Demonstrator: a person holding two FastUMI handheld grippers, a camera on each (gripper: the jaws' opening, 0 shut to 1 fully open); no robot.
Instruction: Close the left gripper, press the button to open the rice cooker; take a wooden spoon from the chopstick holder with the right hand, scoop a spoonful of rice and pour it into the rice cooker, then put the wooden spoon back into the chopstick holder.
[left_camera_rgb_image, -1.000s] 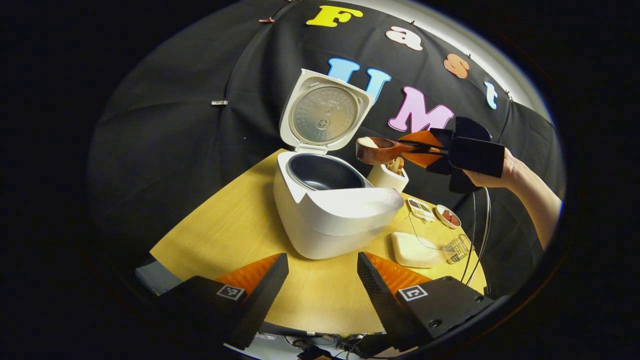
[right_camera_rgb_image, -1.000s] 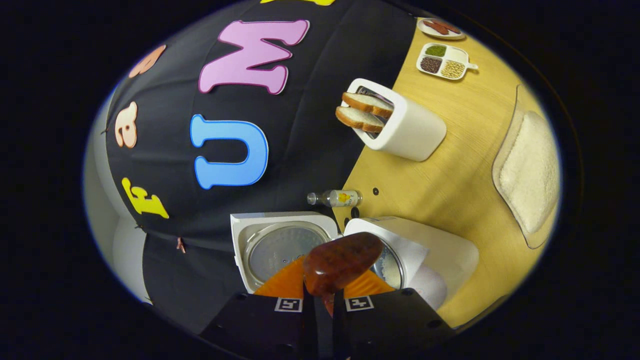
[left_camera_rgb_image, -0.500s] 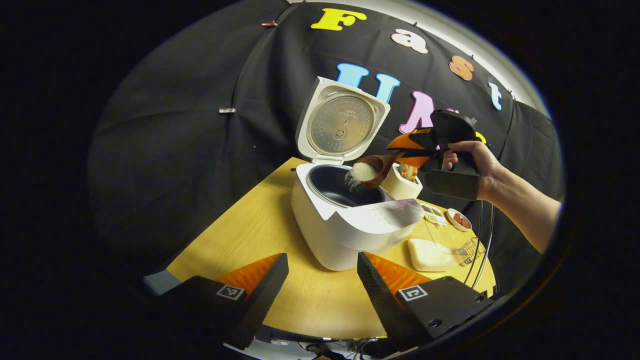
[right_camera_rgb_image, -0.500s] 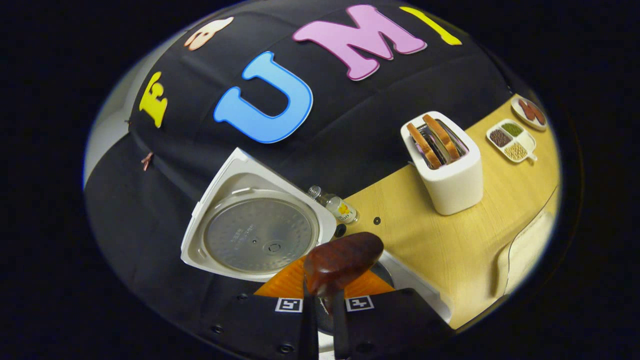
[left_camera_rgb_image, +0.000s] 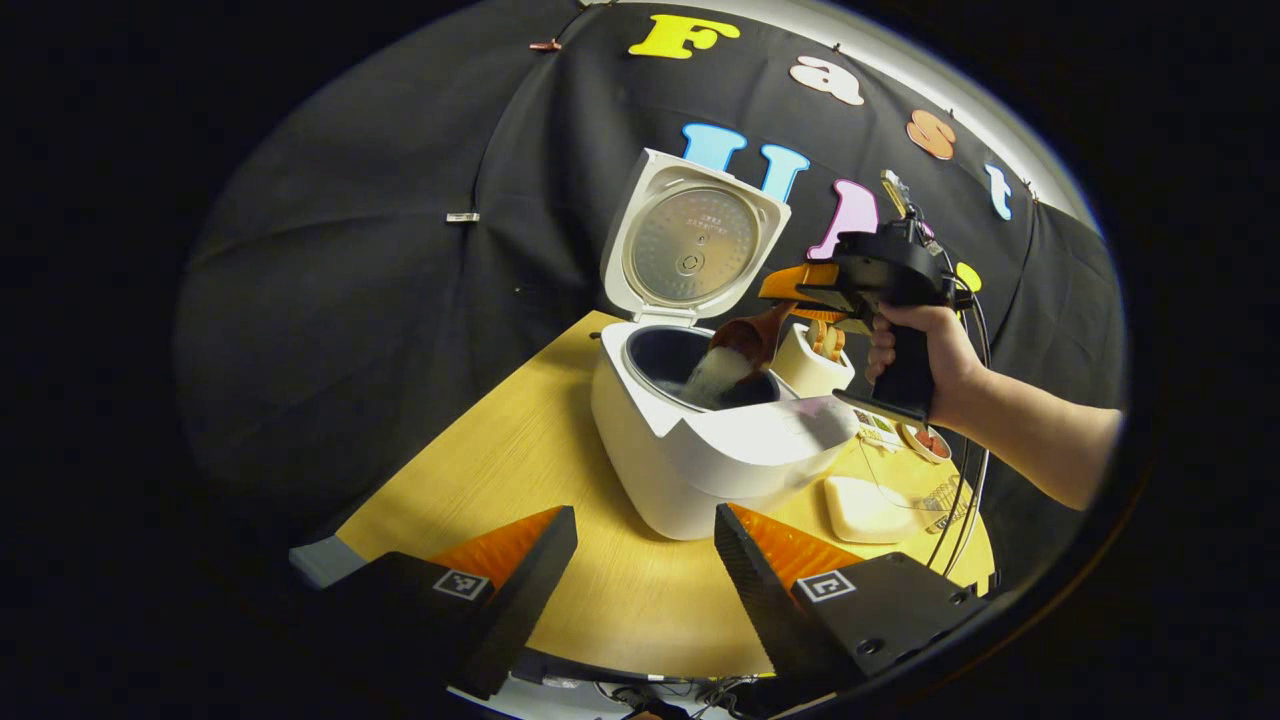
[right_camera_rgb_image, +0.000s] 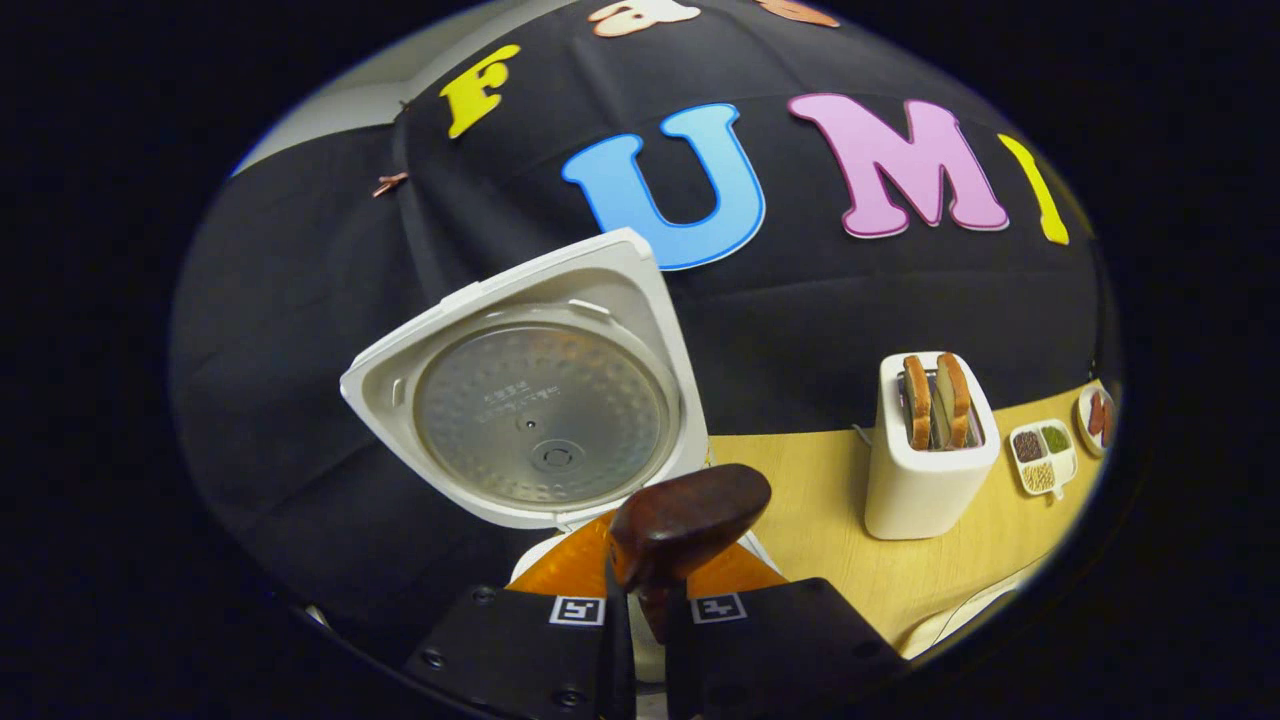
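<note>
The scene is viewed by the left gripper view from low at the near edge of the light wooden tabletop (left_camera_rgb_image: 480, 470), facing the white rice cooker with its raised lid (left_camera_rgb_image: 700, 440) from well apart. From the right gripper view, the lid's metal underside (right_camera_rgb_image: 540, 410) is seen from close above the cooker. The cooker and the white toaster holding bread slices (right_camera_rgb_image: 925, 450) are shared by both views.

text: none legible | rice cooker lid (right_camera_rgb_image: 540, 415) engraving: too small
</note>
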